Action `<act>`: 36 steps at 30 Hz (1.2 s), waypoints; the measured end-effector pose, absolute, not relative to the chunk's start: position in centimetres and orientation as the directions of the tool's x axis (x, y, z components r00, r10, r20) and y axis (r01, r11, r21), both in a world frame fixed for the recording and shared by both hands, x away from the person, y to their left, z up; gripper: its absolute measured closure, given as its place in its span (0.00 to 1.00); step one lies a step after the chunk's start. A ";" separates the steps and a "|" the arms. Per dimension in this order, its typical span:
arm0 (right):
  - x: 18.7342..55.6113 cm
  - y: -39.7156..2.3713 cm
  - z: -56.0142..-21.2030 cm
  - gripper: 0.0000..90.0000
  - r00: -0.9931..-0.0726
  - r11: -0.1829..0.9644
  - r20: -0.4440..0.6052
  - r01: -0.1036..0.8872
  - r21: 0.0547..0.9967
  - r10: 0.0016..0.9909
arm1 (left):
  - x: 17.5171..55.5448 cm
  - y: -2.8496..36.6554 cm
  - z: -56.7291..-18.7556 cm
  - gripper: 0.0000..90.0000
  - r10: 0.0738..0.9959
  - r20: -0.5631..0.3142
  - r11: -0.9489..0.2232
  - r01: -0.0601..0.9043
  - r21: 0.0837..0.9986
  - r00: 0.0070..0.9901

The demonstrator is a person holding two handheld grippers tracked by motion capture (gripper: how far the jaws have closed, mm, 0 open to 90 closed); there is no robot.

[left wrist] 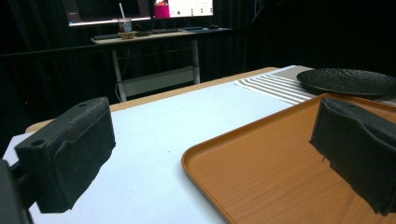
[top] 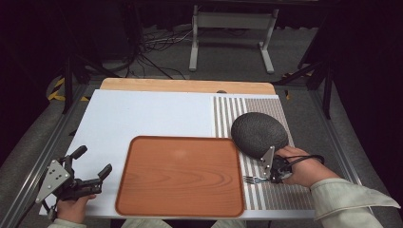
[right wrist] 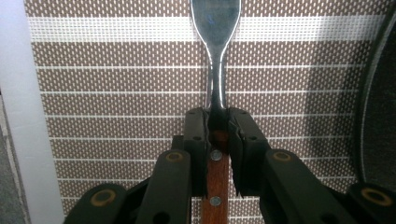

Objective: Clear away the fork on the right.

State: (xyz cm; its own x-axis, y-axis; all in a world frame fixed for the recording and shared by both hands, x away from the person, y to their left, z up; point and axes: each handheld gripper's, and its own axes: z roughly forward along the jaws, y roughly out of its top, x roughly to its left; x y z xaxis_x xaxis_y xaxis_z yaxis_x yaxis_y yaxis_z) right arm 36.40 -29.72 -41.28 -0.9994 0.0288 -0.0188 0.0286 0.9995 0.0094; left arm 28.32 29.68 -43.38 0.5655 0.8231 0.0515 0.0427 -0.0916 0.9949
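Tabletop surfaces come first: a pale, matte white board covers the table [top: 142, 118], with a strip of light wood along its far edge in the upper middle of the high view. At lower centre lies a rounded-rectangle tray [top: 180, 175] in orange-brown wood grain with a low raised rim. Right of it runs a woven placemat [top: 280, 192], brown mesh crossed by white stripes. On the placemat's upper part sits a round black plate [top: 259, 133] with a rough, pebbled texture. At the lower left, the left gripper [top: 90, 166] hovers just beside the tray, its blocky black fingers [left wrist: 70, 149] spread wide with nothing between them. At the lower right, the right gripper [top: 272, 178] has its fingers [right wrist: 196, 140] clamped narrow on a fork [right wrist: 215, 60], gripping where the riveted wooden handle meets the polished metal neck. The fork lies on the placemat, tines toward the tray.
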 end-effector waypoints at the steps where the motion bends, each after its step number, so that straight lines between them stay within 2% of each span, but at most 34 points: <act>1: 36.4 -29.7 -41.3 0.88 -0.999 1.000 -0.015 0.029 0.011 0.029 | 28.3 29.7 -43.4 0.00 0.823 0.052 -0.092 0.042 0.995 0.565; 8: 36.1 -30.1 -40.0 0.88 -0.997 0.997 -0.019 0.073 0.007 0.073 | 28.3 29.7 -43.4 0.00 0.824 0.052 -0.091 0.042 0.995 0.564; 19: 36.0 -29.5 -35.7 0.88 -0.990 0.989 -0.051 0.126 0.072 0.130 | 28.2 29.7 -43.3 0.00 0.824 0.051 -0.087 0.038 0.995 0.564; 26: 36.1 -28.5 -34.1 0.88 -0.985 0.982 -0.066 0.148 0.115 0.156 | 28.2 29.7 -43.3 0.00 0.825 0.051 -0.085 0.035 0.996 0.564; 36: 36.0 -26.6 -32.1 0.88 -0.954 0.937 -0.049 0.280 0.207 0.296 | 28.3 29.7 -43.4 0.01 0.824 0.049 -0.087 0.041 0.995 0.564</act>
